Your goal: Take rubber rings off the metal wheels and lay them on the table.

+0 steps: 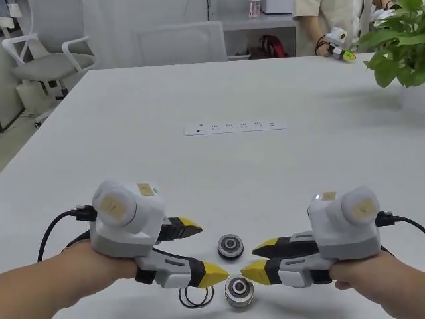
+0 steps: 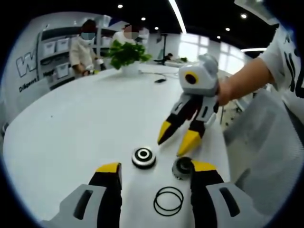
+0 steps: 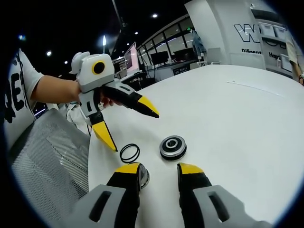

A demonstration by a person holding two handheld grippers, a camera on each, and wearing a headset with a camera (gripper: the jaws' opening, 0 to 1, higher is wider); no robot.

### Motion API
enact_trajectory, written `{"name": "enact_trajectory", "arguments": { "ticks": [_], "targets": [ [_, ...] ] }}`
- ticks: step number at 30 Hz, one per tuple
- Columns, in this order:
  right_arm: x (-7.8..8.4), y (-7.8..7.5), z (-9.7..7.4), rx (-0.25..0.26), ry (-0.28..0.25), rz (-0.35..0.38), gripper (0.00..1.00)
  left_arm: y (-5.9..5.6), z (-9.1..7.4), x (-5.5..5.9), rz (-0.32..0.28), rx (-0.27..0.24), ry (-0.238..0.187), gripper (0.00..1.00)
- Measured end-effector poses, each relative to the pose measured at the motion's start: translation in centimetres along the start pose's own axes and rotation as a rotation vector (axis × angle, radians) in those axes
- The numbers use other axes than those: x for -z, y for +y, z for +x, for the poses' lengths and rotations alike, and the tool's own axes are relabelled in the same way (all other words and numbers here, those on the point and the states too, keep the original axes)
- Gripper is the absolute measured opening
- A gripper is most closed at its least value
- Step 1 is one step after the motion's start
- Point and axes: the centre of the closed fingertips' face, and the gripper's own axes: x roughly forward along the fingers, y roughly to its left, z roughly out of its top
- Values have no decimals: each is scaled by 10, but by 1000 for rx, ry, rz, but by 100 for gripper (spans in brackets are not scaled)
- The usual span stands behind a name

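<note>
At table (image 1: 199,86) | left hand-held gripper (image 1: 212,250), right hand-held gripper (image 1: 249,260) | agape, seemingly empty

- Looks like an open-plan office I'm working in: big white meeting table (image 1: 199,100) with a power strip (image 1: 235,126)
- swivel chair (image 1: 46,65), potted plant (image 1: 397,46)
- desk monitors (image 3: 159,58), shelves of storage bins (image 2: 57,46)

Big white table (image 1: 199,80) runs far back, with a white power strip (image 1: 235,126) lying midway. Far left there's a grey office chair (image 1: 46,63), far right a leafy plant (image 1: 397,43). Shelves with bins (image 2: 56,47) stand behind it, with bright windows (image 2: 202,45) further off. The dark ceiling (image 2: 213,12) has a strip light (image 2: 178,16) plus small spots.
</note>
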Motion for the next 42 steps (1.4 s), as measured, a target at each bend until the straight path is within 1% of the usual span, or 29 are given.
{"name": "enact_trajectory", "arguments": {
  "ticks": [5, 12, 17, 25, 31, 42],
  "targets": [
    [-3, -7, 2, 16, -5, -2, 26, 5, 3, 0, -4, -2, 2, 56],
    [-4, -11, 6, 25, -6, -9, 26, 9, 8, 2, -8, -6, 9, 53],
    [-4, -16, 8, 35, -7, -9, 25, 10, 10, 4, -9, -7, 14, 50],
    [-4, -17, 13, 32, -4, -19, 23, 14, 14, 5, -15, -9, 14, 47],
    [-2, -18, 14, 32, 0, -18, 22, 14, 17, 4, -26, -4, 8, 43],
    [-3, -16, 15, 25, 2, -19, 21, 19, 22, 1, -30, -7, 2, 34]
  ]
}}
